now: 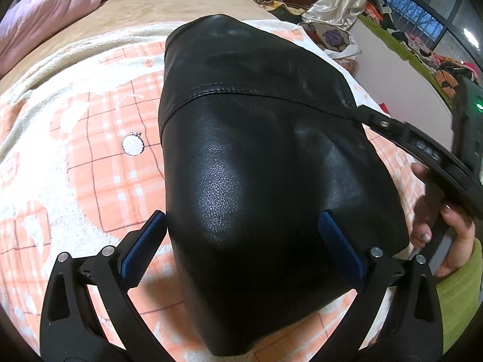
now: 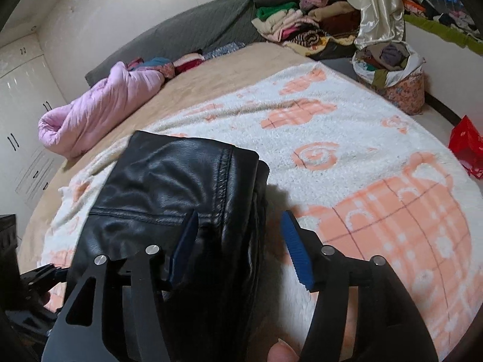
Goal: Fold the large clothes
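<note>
Black leather jacket (image 1: 256, 163), folded into a thick oblong bundle, lies on a fluffy white-and-peach blanket (image 1: 90, 150) spread over a bed. Left gripper (image 1: 241, 241) hangs over the near end of the bundle w/ its blue pads spread wide, one either side of the leather; it doesn't look to be pinching anything. Right gripper (image 2: 241, 241) sits at the bundle's right edge, jaws parted about halfway, one pad over the leather, the other over the blanket, nothing clamped between them. A hand (image 1: 446, 235) in a green sleeve holds that gripper's handle.

Judgement: the fold looks nearly done and the step is letting go. To do it well, lift both grippers straight off w/o snagging the top layer (stiff leather tends to spring back open), then press the bundle flat if it lifts.

Room: beige sheet (image 2: 211, 81) under the blanket, a rolled pink quilt (image 2: 99, 108) at the far left, grey headboard (image 2: 187, 33), heaps of mixed clothes (image 2: 295, 24) at the head of the bed, white wardrobes (image 2: 24, 90), a red bag (image 2: 466, 144) on the floor.
</note>
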Demonstrator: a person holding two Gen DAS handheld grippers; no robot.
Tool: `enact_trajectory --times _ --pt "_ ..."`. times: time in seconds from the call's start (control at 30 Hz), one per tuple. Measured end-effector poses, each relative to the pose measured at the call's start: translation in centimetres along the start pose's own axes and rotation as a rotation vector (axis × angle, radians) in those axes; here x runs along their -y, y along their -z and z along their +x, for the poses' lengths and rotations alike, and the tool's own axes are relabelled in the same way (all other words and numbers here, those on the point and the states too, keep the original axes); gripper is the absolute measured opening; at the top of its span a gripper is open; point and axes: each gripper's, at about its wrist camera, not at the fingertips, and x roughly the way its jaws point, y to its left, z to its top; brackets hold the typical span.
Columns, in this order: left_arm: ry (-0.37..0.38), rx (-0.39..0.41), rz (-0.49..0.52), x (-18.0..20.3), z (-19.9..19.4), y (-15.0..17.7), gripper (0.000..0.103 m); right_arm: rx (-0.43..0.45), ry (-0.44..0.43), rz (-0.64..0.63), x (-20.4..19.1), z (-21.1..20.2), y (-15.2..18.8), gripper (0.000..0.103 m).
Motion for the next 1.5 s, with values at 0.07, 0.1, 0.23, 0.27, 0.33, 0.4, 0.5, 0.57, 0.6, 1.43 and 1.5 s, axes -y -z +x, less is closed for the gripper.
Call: enact_trajectory --times 0.07,0.1,0.23,0.27,0.33,0.4,0.5,0.57,0.6,1.43,1.5 --pt "-0.003 0.006 0.006 0.0 -0.3 0.2 0.094 0.034 -0.008 -0.005 -0.4 -1.6 0.4 0.061" --pt "-0.006 0.009 0.012 0.1 -0.5 0.2 0.094 0.041 -0.019 -0.012 -0.7 -2.3 0.6 0.060" --pt "-0.009 0.016 0.015 0.2 -1.1 0.6 0.094 -0.055 0.027 -0.035 -0.9 -2.6 2.8 0.060" --pt "-0.008 0.017 0.015 0.1 -1.3 0.8 0.094 -0.081 0.046 -0.038 -0.7 -2.2 3.5 0.060" --pt "-0.014 0.026 0.012 0.0 -1.5 1.1 0.094 -0.120 0.061 -0.004 0.0 -1.3 4.4 0.060" --pt "-0.009 0.046 0.000 -0.2 -2.0 1.4 0.094 -0.125 0.045 0.026 0.5 -1.0 4.5 0.060" --pt "-0.005 0.064 -0.015 -0.4 -2.7 1.8 0.094 -0.102 0.064 0.013 0.1 -1.0 4.7 0.062" --pt "-0.014 0.073 -0.009 -0.2 -3.1 2.1 0.094 -0.072 0.067 0.009 -0.1 -1.4 4.8 0.065" --pt "-0.022 0.074 -0.006 -0.1 -3.3 2.3 0.094 -0.059 0.072 0.007 -0.2 -1.7 4.8 0.069" --pt "-0.066 0.202 0.006 1.3 -8.2 7.0 0.094 0.173 0.054 -0.093 -4.8 -13.3 11.3 0.098" --pt "-0.060 0.211 0.005 1.3 -8.6 7.9 0.094 0.171 0.064 -0.111 -5.2 -13.9 12.1 0.099"
